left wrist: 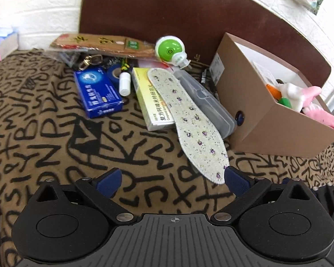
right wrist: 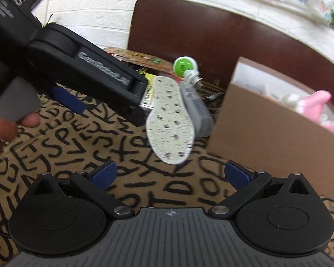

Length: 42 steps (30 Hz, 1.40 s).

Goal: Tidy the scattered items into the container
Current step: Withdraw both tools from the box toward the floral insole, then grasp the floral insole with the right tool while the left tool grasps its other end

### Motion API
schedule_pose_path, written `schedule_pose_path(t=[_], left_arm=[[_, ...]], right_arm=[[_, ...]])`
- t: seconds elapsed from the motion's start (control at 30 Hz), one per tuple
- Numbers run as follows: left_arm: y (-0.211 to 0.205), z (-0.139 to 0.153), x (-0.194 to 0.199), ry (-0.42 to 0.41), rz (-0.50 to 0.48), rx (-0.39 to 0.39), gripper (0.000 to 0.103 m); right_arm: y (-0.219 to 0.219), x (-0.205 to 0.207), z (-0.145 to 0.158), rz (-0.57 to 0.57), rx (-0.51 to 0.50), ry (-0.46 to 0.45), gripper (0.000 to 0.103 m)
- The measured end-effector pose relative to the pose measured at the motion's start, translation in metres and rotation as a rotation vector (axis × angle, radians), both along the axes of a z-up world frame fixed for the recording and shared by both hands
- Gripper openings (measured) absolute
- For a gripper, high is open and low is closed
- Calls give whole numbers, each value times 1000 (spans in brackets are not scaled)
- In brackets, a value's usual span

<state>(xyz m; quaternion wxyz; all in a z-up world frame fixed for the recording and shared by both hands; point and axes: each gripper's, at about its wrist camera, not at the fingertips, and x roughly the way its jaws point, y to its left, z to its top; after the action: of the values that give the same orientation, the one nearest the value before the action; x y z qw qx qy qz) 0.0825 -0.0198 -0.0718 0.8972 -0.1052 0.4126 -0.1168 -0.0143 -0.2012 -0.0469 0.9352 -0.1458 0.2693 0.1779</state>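
A flowered shoe insole [left wrist: 189, 124] lies slanted over a yellow medicine box [left wrist: 149, 100] and a grey plastic case [left wrist: 207, 102] on the letter-patterned blanket. It also shows in the right wrist view [right wrist: 169, 122]. My left gripper [left wrist: 173, 178] is open and empty, its right fingertip beside the insole's near end. My right gripper [right wrist: 170, 175] is open and empty, just short of the insole. The brown cardboard box [left wrist: 267, 120] stands to the right, holding pink and white items [left wrist: 305, 98]. The left gripper's body [right wrist: 89, 75] crosses the right wrist view.
Further back lie a blue medicine box [left wrist: 98, 91], a blue tape roll [left wrist: 115, 73], a small white bottle [left wrist: 124, 84], a green-and-white round device [left wrist: 170, 50], a packaged insole [left wrist: 104, 44] and metal clips [left wrist: 91, 61]. A dark brown headboard [left wrist: 167, 11] and white wall stand behind.
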Motion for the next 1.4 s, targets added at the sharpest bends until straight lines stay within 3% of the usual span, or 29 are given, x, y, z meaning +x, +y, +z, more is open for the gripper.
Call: schedule_pose_path(t=[0.27, 0.53, 0.97, 1.03, 1.07, 1.1, 1.27, 1.4], left_arm=[[-16, -24, 44, 60, -20, -19, 93], [-26, -26, 71, 49, -44, -16, 88], [-38, -30, 100, 22, -89, 22, 79], [-40, -30, 101, 14, -101, 40, 69], [-41, -29, 101, 11, -114, 46, 44], [-40, -28, 100, 15, -124, 40, 40], [-32, -26, 93, 43, -117, 7, 30], [-23, -23, 78, 58, -105, -15, 29]], right_arm=[[3, 29, -11, -8, 50, 46, 95], [1, 65, -24, -18, 113, 120, 90], [6, 104, -30, -2, 178, 149, 90], [6, 105, -30, -1, 182, 149, 83], [6, 105, -29, 3, 184, 147, 80], [6, 104, -28, 15, 188, 147, 78], [9, 91, -23, 10, 158, 139, 76], [5, 75, -17, 30, 175, 153, 74]])
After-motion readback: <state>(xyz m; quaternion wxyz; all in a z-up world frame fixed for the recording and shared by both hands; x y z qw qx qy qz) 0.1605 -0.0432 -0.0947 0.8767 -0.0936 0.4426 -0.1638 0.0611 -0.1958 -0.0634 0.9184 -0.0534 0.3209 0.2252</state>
